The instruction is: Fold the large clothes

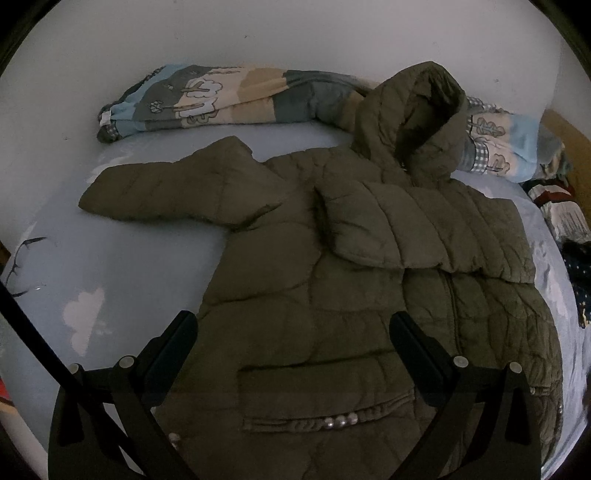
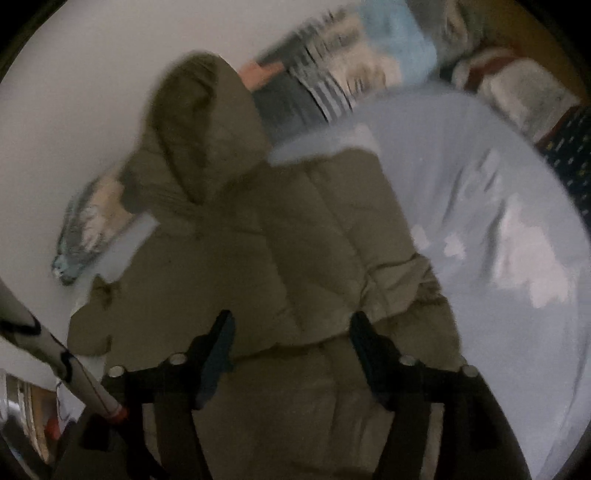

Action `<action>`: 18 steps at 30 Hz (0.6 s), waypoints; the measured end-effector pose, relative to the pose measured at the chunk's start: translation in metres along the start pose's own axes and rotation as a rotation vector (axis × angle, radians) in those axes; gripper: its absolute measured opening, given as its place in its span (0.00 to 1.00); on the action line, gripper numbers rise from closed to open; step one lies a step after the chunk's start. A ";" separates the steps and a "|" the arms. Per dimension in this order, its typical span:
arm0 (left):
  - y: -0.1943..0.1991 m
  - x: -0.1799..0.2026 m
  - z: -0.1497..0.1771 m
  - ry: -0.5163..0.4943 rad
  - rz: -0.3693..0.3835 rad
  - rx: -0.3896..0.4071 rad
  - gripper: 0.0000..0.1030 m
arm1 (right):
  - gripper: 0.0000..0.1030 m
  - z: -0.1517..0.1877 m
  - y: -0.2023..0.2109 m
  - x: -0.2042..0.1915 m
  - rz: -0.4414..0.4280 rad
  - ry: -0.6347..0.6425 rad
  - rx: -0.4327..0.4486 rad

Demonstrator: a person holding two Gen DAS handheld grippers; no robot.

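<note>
- Nearest us in the left wrist view, our left gripper point(image 1: 291, 332) hangs over the lower part of the jacket point(image 1: 332, 295) with its two black fingers spread wide and nothing pinched between them.
- Our right gripper point(image 2: 290, 332) also stands released above the padded fabric; that view is blurred, yet we see a clear gap between its fingers and no cloth clamped.
- We see the olive quilted jacket lying flat on the bed sheet point(image 1: 122, 269), filling the centre and lower right of the left view.
- One sleeve point(image 1: 177, 184) stretches towards the left of the frame; the other sleeve point(image 1: 424, 229) lies folded across the chest.
- Beyond it, a rolled patterned quilt point(image 1: 207, 99) runs along the wall point(image 1: 295, 33) at the top of the frame, and the hood point(image 1: 417, 114) leans against it.
- At the right edge, a heap of other clothes point(image 1: 561, 210) sits beside the jacket, not touching it as far as we can tell.
- Pale blue, the sheet carries white cloud prints; the wall is plain white.
- Its long axis runs from the hem at the bottom of the frame up to the hood at upper right.
</note>
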State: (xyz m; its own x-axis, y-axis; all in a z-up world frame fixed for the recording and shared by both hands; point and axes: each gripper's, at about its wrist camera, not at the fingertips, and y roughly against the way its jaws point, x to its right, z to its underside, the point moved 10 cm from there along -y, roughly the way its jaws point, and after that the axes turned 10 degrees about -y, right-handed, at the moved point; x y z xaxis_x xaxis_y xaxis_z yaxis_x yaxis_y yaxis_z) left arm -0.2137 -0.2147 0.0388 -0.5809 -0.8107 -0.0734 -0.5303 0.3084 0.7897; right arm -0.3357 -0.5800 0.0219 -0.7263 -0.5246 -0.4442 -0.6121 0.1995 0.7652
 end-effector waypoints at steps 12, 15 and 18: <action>0.002 -0.005 0.003 -0.006 -0.031 -0.001 1.00 | 0.90 0.105 0.077 -0.012 0.078 0.048 0.151; 0.001 -0.007 0.004 -0.021 -0.042 -0.006 1.00 | 0.90 0.119 0.059 -0.032 0.099 0.159 0.137; 0.001 -0.012 0.004 -0.017 -0.054 -0.006 1.00 | 0.90 0.134 0.040 -0.040 0.075 0.179 0.073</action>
State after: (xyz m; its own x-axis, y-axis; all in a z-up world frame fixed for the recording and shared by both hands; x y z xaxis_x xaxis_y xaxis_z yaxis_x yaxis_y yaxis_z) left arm -0.2100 -0.2030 0.0378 -0.5621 -0.8174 -0.1264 -0.5574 0.2615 0.7880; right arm -0.3726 -0.4403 0.0079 -0.7075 -0.6431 -0.2929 -0.5844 0.2995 0.7542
